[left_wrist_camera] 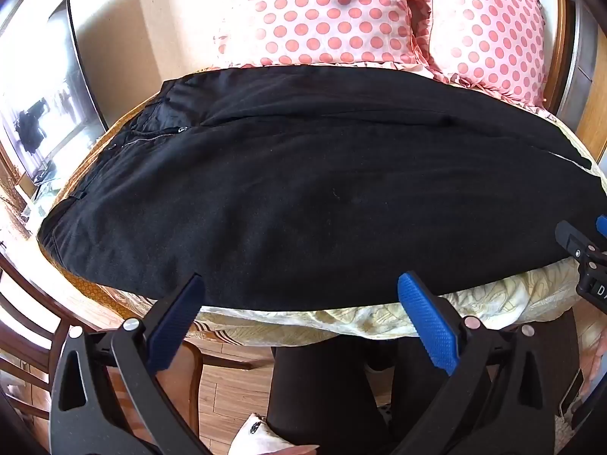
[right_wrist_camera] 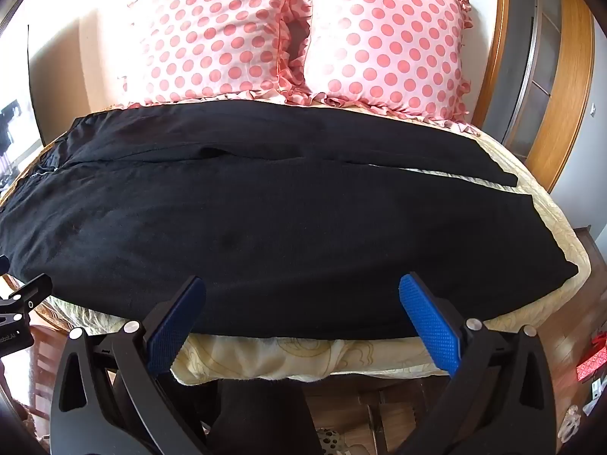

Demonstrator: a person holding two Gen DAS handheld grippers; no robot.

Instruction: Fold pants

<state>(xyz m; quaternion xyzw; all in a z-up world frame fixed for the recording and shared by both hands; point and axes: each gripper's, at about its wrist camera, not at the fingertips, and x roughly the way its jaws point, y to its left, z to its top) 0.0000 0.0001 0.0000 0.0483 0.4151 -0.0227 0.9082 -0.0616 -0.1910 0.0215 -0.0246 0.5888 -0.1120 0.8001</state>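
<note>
Black pants [left_wrist_camera: 303, 197] lie flat across the bed, waistband and open zipper [left_wrist_camera: 159, 134] at the left, leg ends at the right [right_wrist_camera: 531, 227]. The two legs lie side by side, with a seam gap between them [right_wrist_camera: 436, 172]. My left gripper [left_wrist_camera: 299, 295] is open and empty, hovering at the near edge of the pants toward the waist half. My right gripper [right_wrist_camera: 301, 299] is open and empty at the near edge toward the leg half. Each gripper's body shows at the other view's edge: the right one in the left wrist view [left_wrist_camera: 584, 254], the left one in the right wrist view [right_wrist_camera: 22, 303].
Two pink polka-dot pillows [right_wrist_camera: 227, 38] [right_wrist_camera: 387, 49] rest against the far side of the bed. A pale yellow bedspread [right_wrist_camera: 265, 360] hangs over the near edge. A wooden chair [left_wrist_camera: 45, 341] stands at the left, a television [left_wrist_camera: 49, 106] beyond. My dark-clothed legs [left_wrist_camera: 322, 398] are below.
</note>
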